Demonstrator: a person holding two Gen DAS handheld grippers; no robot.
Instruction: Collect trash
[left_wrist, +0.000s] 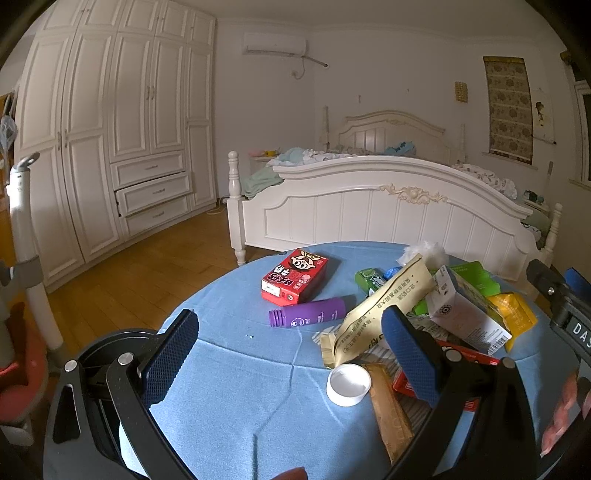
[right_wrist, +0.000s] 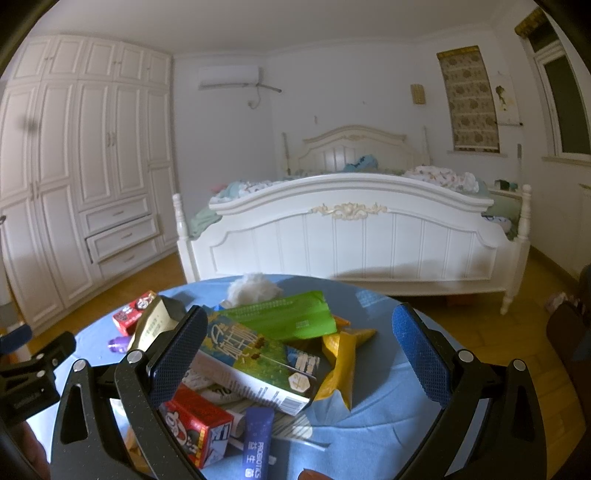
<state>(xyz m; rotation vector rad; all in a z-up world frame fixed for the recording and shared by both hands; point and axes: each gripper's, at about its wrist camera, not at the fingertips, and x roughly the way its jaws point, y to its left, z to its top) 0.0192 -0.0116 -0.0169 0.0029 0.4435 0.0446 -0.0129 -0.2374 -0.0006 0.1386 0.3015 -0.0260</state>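
Observation:
Trash lies on a round table with a blue cloth (left_wrist: 229, 369). In the left wrist view a red carton (left_wrist: 295, 277), a purple bottle (left_wrist: 308, 313), a white cap (left_wrist: 348, 384), a beige pouch (left_wrist: 380, 306) and a white and green carton (left_wrist: 461, 310) are spread out. My left gripper (left_wrist: 291, 362) is open above the cloth, left of the pile. My right gripper (right_wrist: 303, 354) is open over the pile, around the green and white carton (right_wrist: 258, 365). A green wrapper (right_wrist: 284, 317), a yellow wrapper (right_wrist: 343, 354), a red carton (right_wrist: 195, 432) and a blue sachet (right_wrist: 256, 443) lie there.
A white bed (right_wrist: 351, 236) stands just behind the table. White wardrobes (left_wrist: 103, 140) with a drawer ajar fill the left wall. A black bin (left_wrist: 99, 354) sits under the left gripper beside the table. Wooden floor (left_wrist: 140, 266) lies between the table and the wardrobes.

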